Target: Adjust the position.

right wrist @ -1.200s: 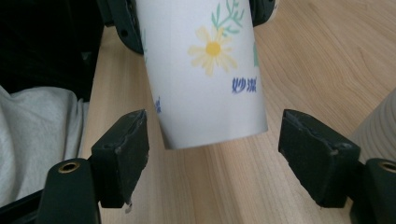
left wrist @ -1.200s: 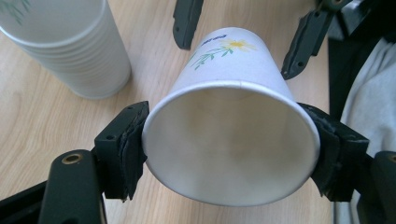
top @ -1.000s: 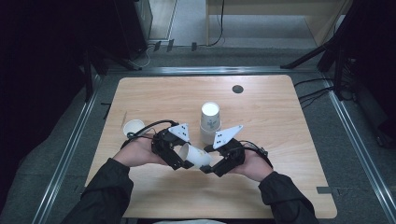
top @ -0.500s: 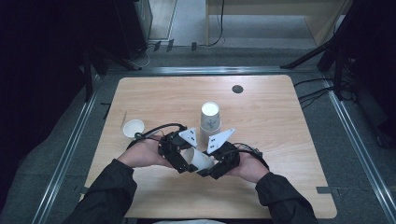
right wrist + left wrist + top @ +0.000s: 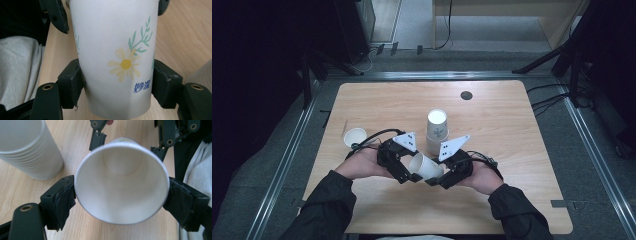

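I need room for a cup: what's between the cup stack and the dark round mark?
Bare wooden tabletop, from the cup stack to the dark round mark, in the high view.

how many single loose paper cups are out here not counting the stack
2: one cup lies sideways between the two grippers, and another cup stands near the table's left edge.
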Available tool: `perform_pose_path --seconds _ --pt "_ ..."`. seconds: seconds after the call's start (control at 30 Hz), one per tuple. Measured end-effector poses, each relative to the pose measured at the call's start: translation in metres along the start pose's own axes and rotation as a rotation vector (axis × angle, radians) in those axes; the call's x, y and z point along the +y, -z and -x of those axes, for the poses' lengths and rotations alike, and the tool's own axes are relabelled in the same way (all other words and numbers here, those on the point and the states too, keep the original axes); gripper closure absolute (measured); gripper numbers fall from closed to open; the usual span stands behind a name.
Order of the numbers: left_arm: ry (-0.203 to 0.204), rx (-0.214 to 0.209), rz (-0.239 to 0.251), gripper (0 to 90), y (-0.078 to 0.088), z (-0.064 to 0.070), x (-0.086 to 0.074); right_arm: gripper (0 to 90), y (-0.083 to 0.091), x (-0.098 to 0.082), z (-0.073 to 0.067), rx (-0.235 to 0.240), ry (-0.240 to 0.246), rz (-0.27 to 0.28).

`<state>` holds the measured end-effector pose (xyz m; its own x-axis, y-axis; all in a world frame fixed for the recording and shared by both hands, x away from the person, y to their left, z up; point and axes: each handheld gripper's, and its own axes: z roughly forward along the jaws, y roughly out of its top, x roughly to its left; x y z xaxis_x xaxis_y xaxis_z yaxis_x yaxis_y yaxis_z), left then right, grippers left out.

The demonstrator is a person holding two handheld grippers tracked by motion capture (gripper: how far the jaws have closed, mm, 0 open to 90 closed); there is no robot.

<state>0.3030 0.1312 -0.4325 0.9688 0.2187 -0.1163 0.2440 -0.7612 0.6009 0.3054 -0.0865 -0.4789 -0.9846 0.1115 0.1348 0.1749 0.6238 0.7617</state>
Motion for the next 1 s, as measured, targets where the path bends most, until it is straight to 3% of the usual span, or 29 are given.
perform_pose_path --seconds 0.03,0.23,0.33,0.53,0.6,0.67,0.8,1.0 --pt "0.016 0.003 0.032 13.3 0.004 -0.001 -0.002 32.9 0.003 0.000 0.001 0.001 -0.005 0.019" --pt "0.038 0.003 0.100 12.9 0.008 -0.002 -0.008 32.9 0.014 0.000 0.003 -0.003 -0.034 0.064" --pt "0.048 -0.010 0.125 13.3 0.010 -0.002 -0.012 32.8 0.019 0.000 0.004 -0.012 -0.033 0.080" --pt "0.078 0.030 0.151 12.8 0.007 -0.001 -0.015 32.8 0.027 -0.001 0.005 -0.018 -0.041 0.108" --pt "0.100 -0.007 0.184 11.8 0.007 -0.002 -0.015 32.8 0.029 -0.001 0.005 -0.020 -0.041 0.123" --pt "0.113 0.001 0.201 10.9 0.005 -0.002 -0.013 32.8 0.030 -0.001 0.005 -0.022 -0.047 0.125" --pt "0.104 0.014 0.220 10.8 0.004 0.000 -0.012 32.8 0.031 -0.002 0.006 -0.014 -0.057 0.134" --pt "0.124 0.005 0.308 13.3 0.005 0.001 -0.008 32.8 0.032 -0.001 0.006 0.006 -0.073 0.165"
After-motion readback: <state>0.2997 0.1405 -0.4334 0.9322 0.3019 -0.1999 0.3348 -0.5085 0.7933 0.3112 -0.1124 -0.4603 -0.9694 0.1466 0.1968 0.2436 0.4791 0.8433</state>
